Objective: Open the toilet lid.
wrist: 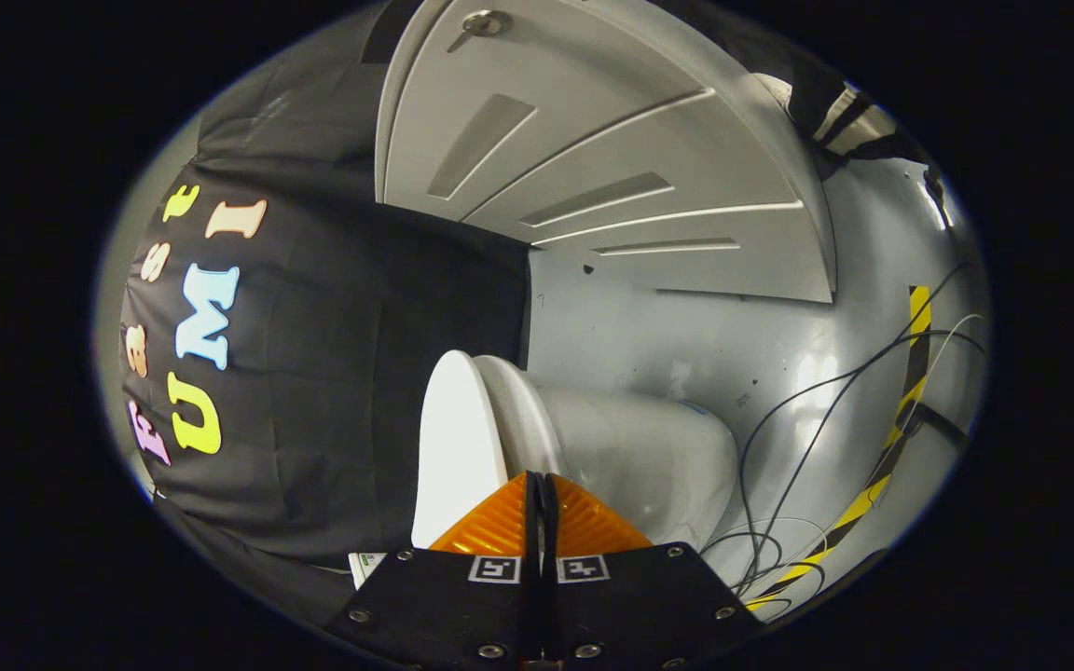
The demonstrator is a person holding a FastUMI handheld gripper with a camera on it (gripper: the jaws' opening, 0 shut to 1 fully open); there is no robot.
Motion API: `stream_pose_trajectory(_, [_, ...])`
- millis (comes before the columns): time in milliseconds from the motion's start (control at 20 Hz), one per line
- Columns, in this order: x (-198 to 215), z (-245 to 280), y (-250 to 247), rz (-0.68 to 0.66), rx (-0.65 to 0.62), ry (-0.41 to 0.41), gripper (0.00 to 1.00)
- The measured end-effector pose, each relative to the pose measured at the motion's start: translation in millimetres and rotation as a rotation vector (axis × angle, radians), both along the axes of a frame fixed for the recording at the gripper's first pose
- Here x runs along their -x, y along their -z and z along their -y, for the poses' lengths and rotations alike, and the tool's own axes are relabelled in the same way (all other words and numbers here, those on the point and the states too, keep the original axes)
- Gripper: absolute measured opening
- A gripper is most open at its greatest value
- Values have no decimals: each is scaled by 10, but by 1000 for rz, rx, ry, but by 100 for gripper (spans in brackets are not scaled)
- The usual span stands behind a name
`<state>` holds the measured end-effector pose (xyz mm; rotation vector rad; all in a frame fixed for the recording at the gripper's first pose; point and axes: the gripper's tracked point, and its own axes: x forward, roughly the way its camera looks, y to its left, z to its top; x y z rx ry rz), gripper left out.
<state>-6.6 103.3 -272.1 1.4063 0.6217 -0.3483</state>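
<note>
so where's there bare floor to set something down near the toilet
Bare grey floor lies between the toilet and the door. Beyond the toilet it is crowded: loose cables run beside the striped tape. The black cloth borders the lid side. The gripper jaws are shut just short of the lid's edge.

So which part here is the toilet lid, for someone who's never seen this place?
Start at the black cloth wall; the white toilet stands beside it on the grey floor. The toilet lid is the flat white oval on the side facing the cloth, just ahead of the shut gripper. Unlike the rounded bowl, it's thin and flat.
</note>
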Motion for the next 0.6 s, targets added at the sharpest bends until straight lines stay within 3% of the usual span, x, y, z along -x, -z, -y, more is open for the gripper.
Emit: stream_pose_trajectory(600, [-63,-10,-784,42,128,-49,0])
